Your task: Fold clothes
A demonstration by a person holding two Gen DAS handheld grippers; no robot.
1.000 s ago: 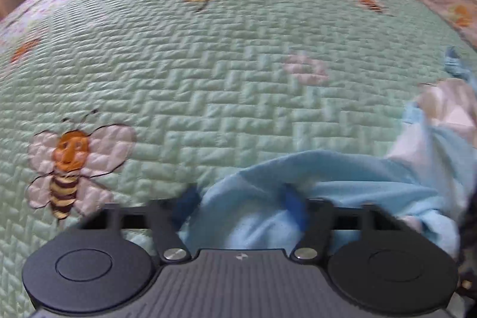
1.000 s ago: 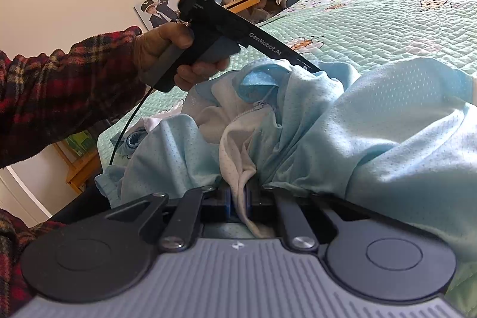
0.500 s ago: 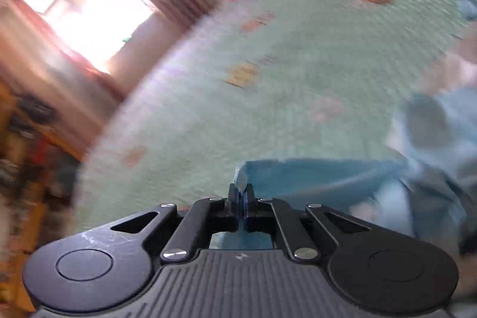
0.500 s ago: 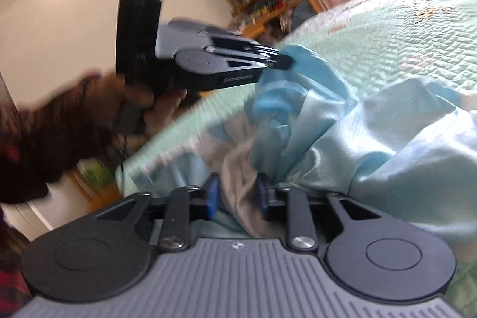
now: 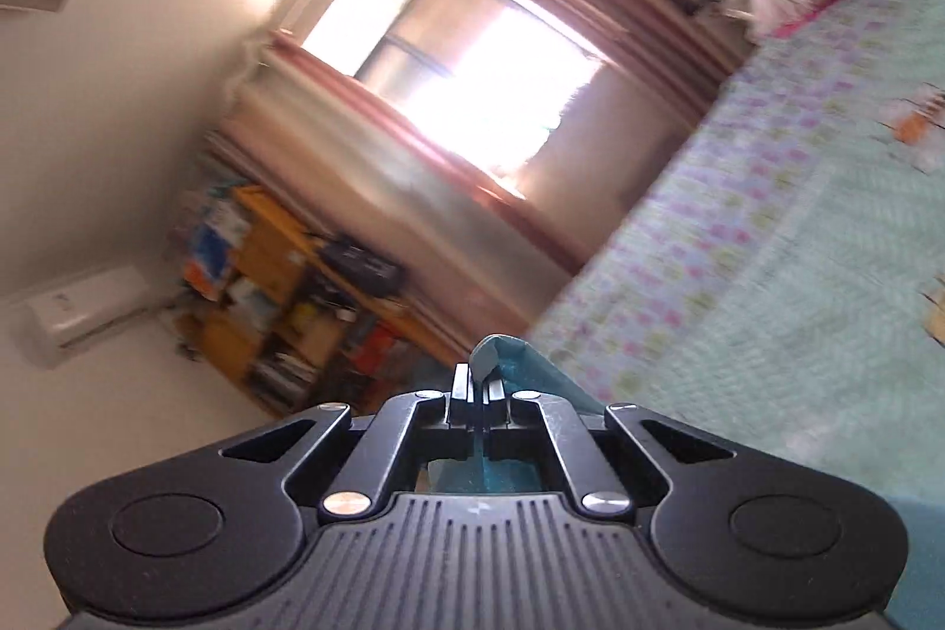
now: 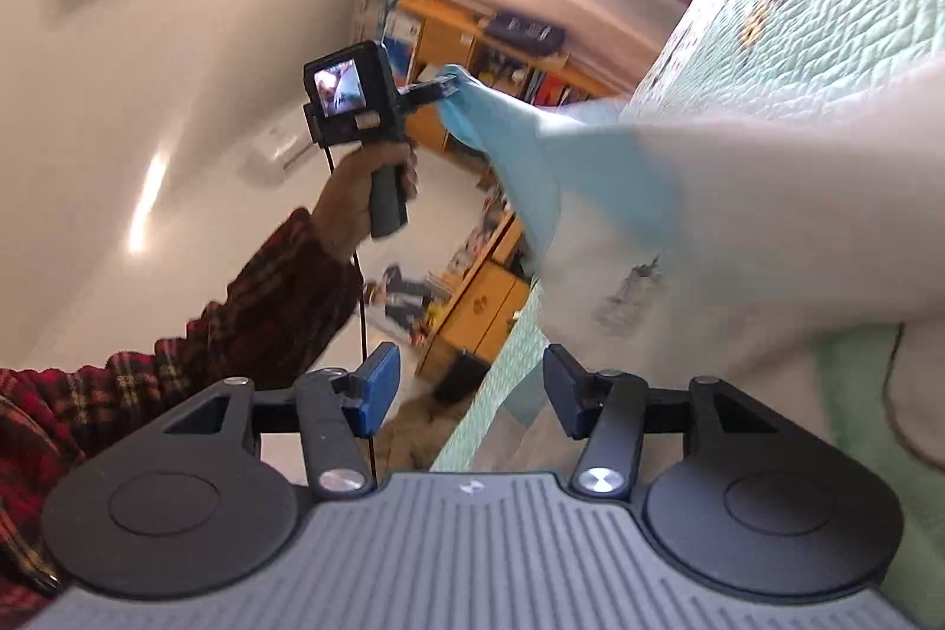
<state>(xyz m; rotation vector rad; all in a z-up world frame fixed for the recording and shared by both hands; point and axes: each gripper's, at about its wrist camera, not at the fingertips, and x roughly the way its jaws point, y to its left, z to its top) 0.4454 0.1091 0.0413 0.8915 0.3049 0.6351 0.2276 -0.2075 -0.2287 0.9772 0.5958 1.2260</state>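
Note:
A light blue and white garment (image 6: pixel 679 193) hangs stretched in the air above the bed. My left gripper (image 5: pixel 475 385) is shut on one blue corner (image 5: pixel 502 352) of it and points level toward the window. In the right wrist view the left gripper (image 6: pixel 440 90) is raised at the left, in a hand with a red plaid sleeve (image 6: pixel 236 335). My right gripper (image 6: pixel 469 391) sits below the cloth with its jaws opening. Its blue pads (image 6: pixel 378 388) stand apart and press on nothing. A small fold of cloth (image 6: pixel 525 411) hangs beside the right finger.
The mint quilted bed (image 5: pixel 797 305) fills the right side, also seen as the quilt (image 6: pixel 827 10). Beyond its edge stand an orange bookshelf (image 5: pixel 283 287), a bright window (image 5: pixel 472 57) with pink curtains, and an air conditioner (image 5: pixel 82 305). A low wooden cabinet (image 6: pixel 484 311) stands beside the bed.
My left gripper closed on the blue edge, then rose and swung toward the window, pulling the cloth up. My right gripper released the garment and its jaws spread.

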